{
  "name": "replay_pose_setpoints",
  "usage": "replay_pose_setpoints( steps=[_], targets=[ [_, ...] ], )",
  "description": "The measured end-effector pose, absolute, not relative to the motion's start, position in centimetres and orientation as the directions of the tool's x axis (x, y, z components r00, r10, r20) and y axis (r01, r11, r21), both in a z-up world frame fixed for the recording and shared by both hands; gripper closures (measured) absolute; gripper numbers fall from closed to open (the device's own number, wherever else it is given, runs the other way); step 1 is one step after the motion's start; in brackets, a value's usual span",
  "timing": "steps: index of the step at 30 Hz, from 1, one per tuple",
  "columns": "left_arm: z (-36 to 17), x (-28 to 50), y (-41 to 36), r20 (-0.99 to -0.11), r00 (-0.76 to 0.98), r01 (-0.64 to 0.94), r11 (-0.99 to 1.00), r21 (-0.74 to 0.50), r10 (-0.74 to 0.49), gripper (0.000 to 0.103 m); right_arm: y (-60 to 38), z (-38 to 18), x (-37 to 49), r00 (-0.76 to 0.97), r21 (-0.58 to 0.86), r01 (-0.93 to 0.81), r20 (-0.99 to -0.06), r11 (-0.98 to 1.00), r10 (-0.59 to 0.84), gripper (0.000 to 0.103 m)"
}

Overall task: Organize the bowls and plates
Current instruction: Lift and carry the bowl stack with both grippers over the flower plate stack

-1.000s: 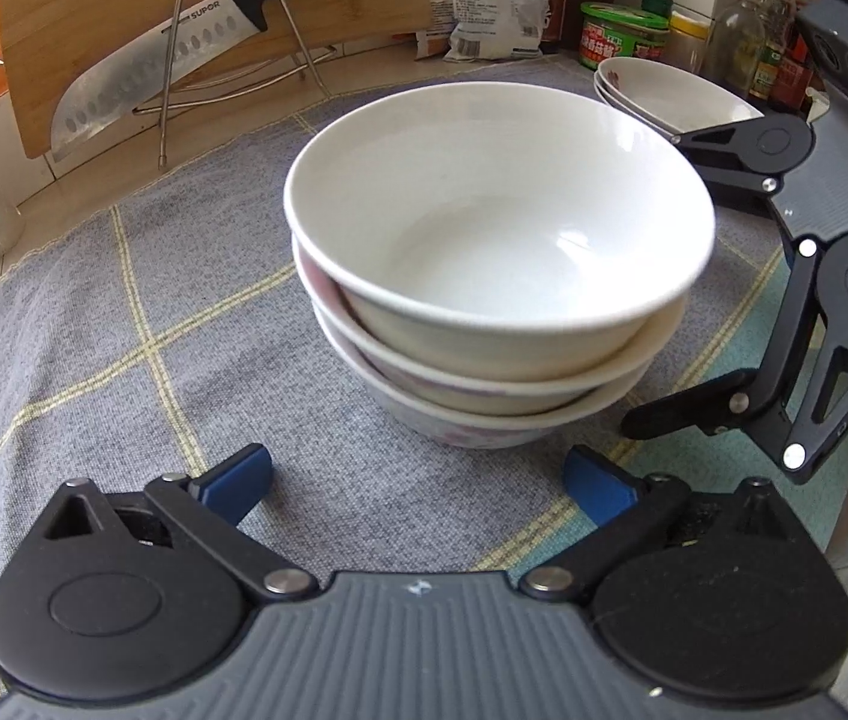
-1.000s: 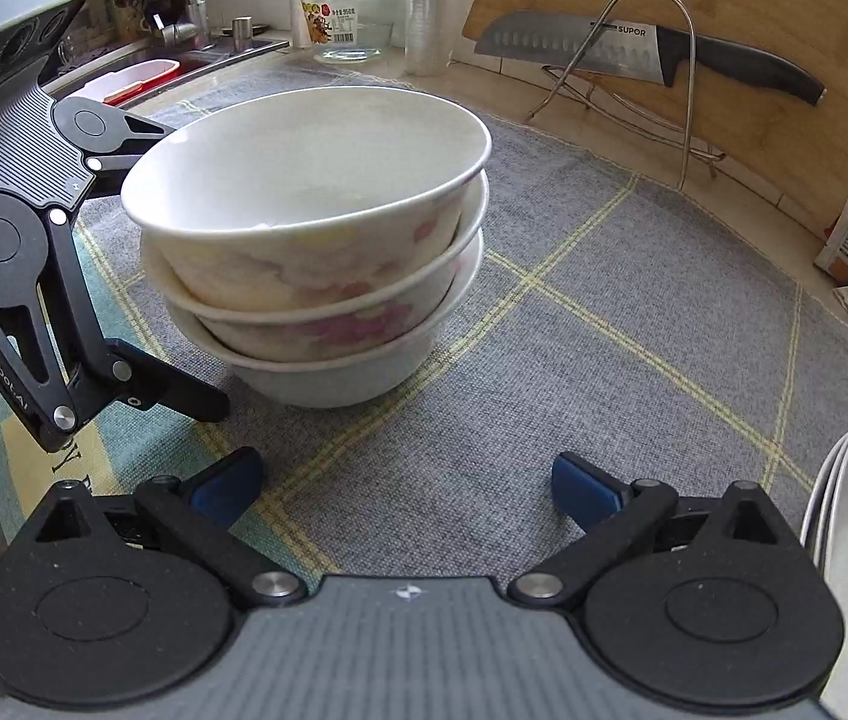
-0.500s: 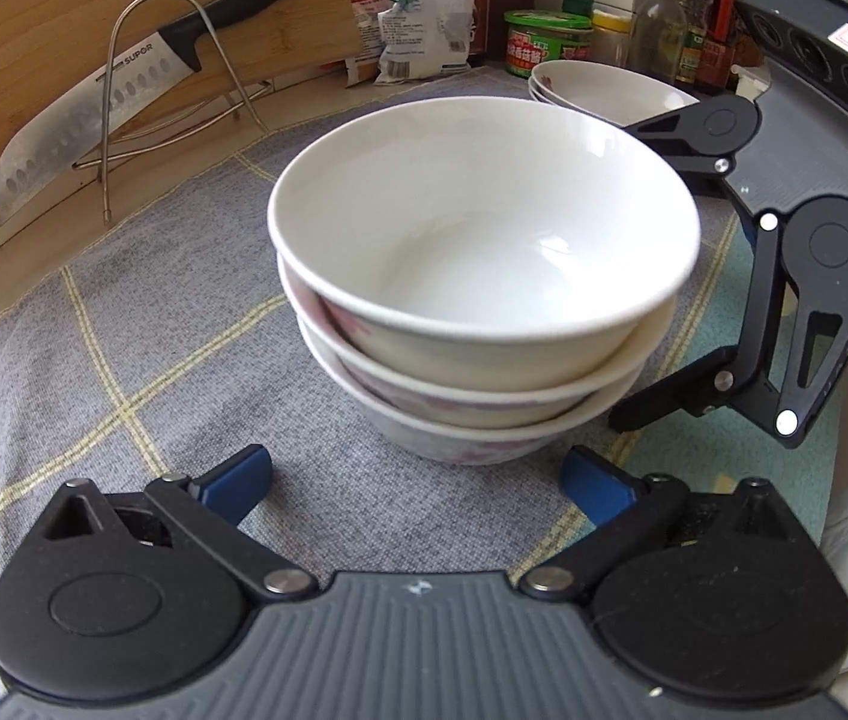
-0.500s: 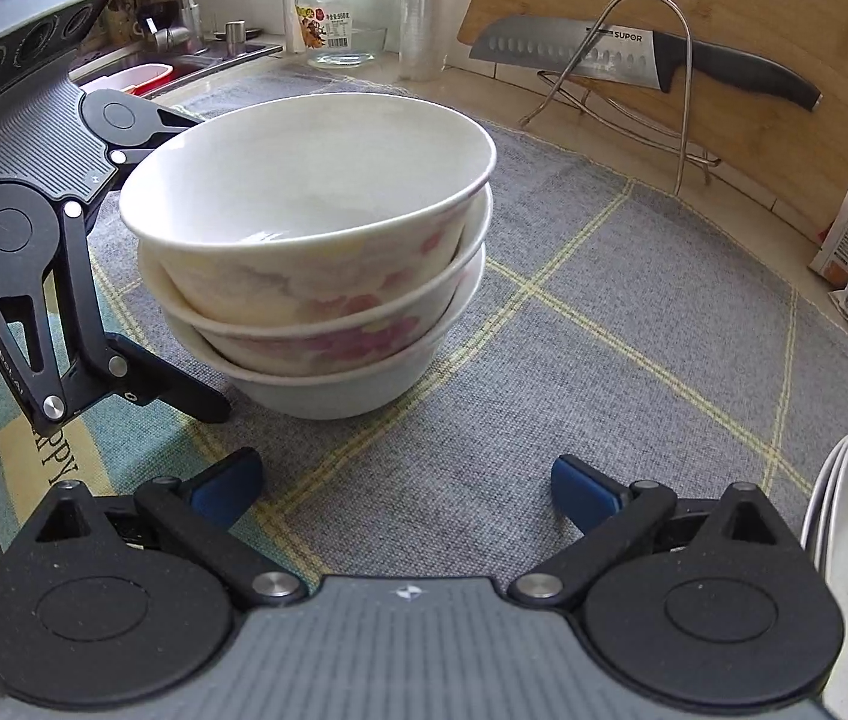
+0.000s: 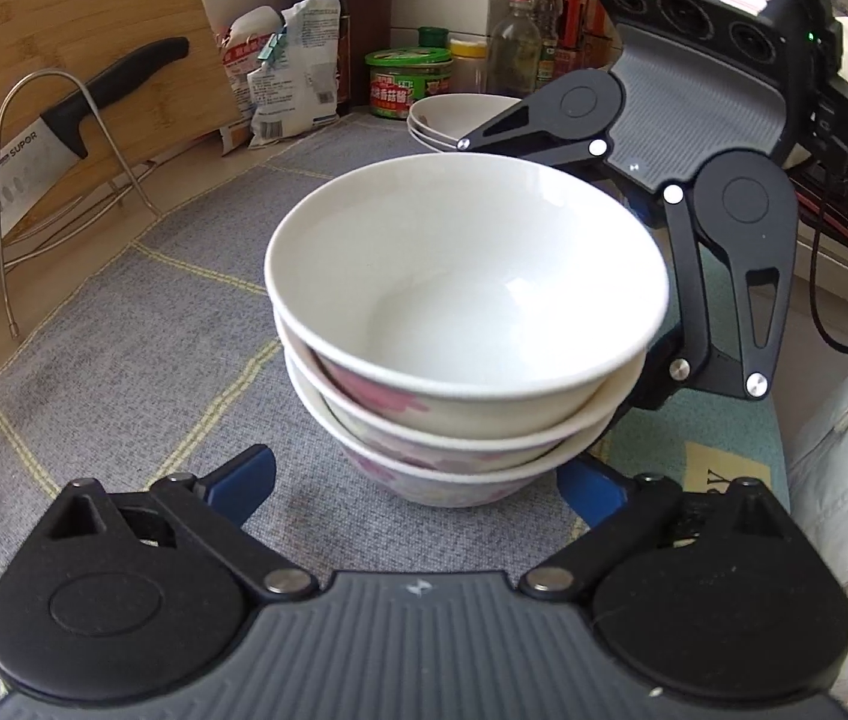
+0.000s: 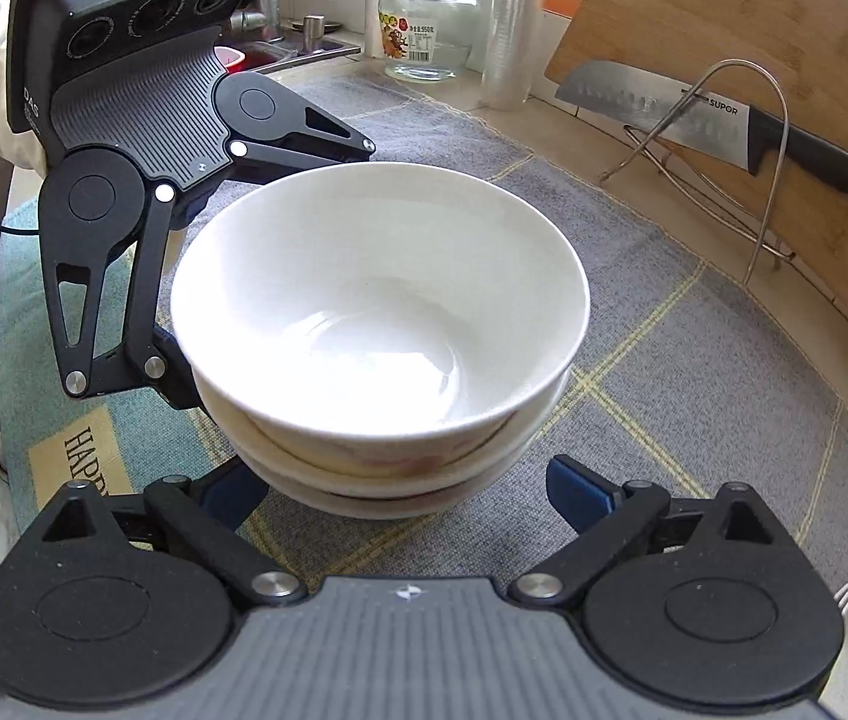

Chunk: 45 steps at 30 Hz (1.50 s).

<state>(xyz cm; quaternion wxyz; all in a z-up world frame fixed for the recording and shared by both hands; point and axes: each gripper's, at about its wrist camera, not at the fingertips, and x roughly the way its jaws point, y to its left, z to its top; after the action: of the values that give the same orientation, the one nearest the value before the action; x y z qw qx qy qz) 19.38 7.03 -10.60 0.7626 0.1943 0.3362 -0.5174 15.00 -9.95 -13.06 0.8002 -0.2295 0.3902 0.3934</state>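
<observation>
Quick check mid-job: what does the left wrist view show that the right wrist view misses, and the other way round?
Only the left wrist view: a green-lidded tub, sauce bottles and snack bags at the back. Only the right wrist view: a glass jar and a faucet. Both show the stack of three bowls on the grey mat, the knife on its wire rack, stacked plates, and each other's claw.

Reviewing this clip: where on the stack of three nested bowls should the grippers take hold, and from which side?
Probably low on the bowl stack, at the bottom bowl's outer wall, so all three lift together. The walls flare upward, so pads under the wide rims would resist slipping. The left gripper and right gripper already flank it from opposite sides; their jaws have just been closing, pads not visibly pressing yet.
</observation>
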Motion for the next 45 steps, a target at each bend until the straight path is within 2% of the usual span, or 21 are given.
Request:
replay_pose_setpoints(
  steps=[6,13,45],
  targets=[
    [-10.7,19.6,6.3,-0.718,0.195,0.944,0.326,-0.048,-0.669,0.015,-9.8,-12.9,15.5,0.332,-0.051,-0.853,-0.82,0.519,0.466,0.013],
    [-10.5,19.8,6.0,-0.726,0.168,0.957,0.288,-0.044,-0.667,0.02,-10.0,-12.6,15.2,0.321,-0.058,-0.871,-0.82,0.488,0.475,0.018],
    [-9.7,19.8,4.9,-0.753,0.168,0.962,0.274,-0.016,-0.636,0.02,-10.8,-11.5,14.7,0.333,-0.047,-0.85,-0.819,0.524,0.468,0.018]
  ],
)
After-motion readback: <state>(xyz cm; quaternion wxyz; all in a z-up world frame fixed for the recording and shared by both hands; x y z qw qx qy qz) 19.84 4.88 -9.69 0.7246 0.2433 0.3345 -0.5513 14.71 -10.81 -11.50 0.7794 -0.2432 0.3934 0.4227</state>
